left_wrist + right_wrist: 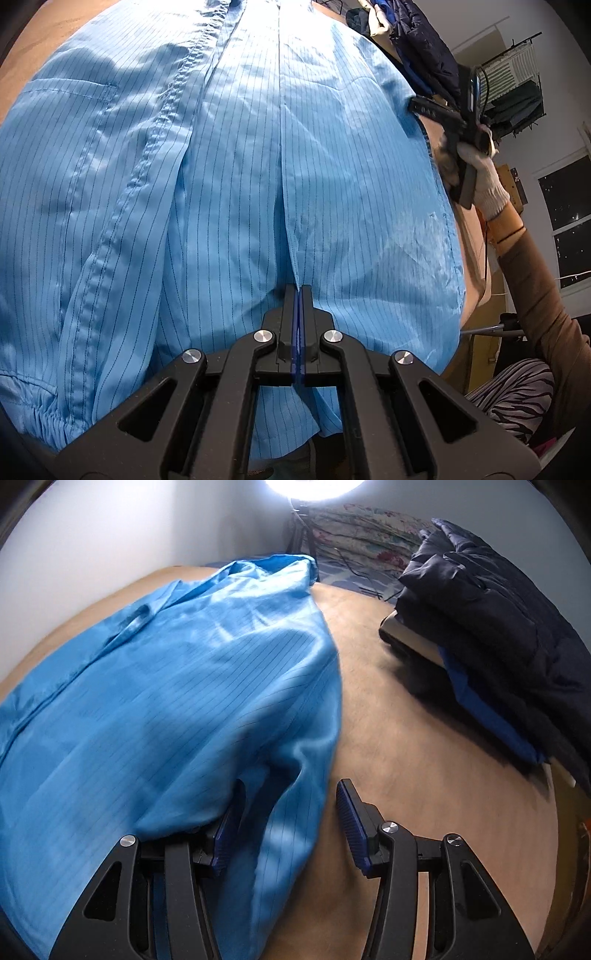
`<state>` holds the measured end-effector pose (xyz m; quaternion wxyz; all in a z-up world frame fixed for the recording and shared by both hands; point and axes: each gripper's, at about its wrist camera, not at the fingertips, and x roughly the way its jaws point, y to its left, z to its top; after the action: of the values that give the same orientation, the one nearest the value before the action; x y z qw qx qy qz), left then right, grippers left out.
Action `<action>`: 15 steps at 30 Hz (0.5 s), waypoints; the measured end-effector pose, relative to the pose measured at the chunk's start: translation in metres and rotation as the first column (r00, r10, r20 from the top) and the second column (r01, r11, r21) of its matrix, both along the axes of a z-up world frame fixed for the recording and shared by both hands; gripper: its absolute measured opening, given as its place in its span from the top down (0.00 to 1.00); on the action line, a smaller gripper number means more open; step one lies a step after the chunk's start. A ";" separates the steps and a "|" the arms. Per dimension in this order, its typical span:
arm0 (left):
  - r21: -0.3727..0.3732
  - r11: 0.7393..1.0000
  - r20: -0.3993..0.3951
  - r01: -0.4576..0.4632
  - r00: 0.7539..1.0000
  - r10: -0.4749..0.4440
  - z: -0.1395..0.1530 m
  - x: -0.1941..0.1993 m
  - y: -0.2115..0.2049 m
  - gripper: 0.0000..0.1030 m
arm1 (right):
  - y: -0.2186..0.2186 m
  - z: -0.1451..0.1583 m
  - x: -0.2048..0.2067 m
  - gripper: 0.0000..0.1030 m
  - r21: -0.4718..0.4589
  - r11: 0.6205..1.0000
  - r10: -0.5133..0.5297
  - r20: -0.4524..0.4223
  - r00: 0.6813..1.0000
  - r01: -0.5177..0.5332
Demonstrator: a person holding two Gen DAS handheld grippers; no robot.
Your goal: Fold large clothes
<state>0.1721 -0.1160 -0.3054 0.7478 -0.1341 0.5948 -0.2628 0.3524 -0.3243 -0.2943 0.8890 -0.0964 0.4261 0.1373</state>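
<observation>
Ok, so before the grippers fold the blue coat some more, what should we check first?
1. Left gripper pinching the blue coat: ok, jaws shut on a fold.
2. Right gripper gripping the coat: not ok, jaws open, cloth only draped between them.
3. Coat lying smooth: not ok, wrinkled.
4. Bare brown surface beside the coat: ok.
5. Dark jacket clear of the coat: ok, apart.

I see my left gripper (298,291) as matte black plastic linkage arms with round silver screw heads and thin blue rubber pads. My right gripper (291,812) matches it, its ribbed blue pads (352,823) facing inward. Behind it I wear a white knit glove (484,177), brown sleeve (543,295) and zebra-striped trousers (517,395).
</observation>
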 end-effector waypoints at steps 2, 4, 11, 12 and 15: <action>-0.004 1.000 -0.004 -0.002 1.000 0.002 0.000 0.001 0.000 1.00 | -0.017 0.000 0.006 0.66 0.023 0.996 -0.089 -0.004 0.996 0.090; -0.008 1.000 -0.006 -0.004 1.000 0.004 -0.001 0.001 0.001 1.00 | -0.041 0.000 0.012 0.69 0.069 0.980 -0.185 -0.015 0.983 0.186; -0.021 1.000 -0.018 -0.007 1.000 0.007 -0.002 0.006 0.004 1.00 | -0.069 0.008 0.008 0.69 0.199 0.943 -0.267 -0.023 0.963 0.266; -0.023 1.000 -0.019 -0.008 1.000 0.008 -0.001 0.007 0.005 1.00 | -0.071 0.008 0.007 0.69 0.210 0.938 -0.277 -0.031 0.960 0.277; -0.033 0.999 -0.024 -0.014 1.000 0.013 -0.002 0.009 0.006 1.00 | -0.097 0.000 0.005 0.69 0.338 0.873 -0.325 -0.132 0.936 0.351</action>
<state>0.1810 -0.1099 -0.3070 0.7401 -0.1534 0.5984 -0.2658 0.3572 -0.4211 -0.2940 0.8861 0.1472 0.4358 0.0578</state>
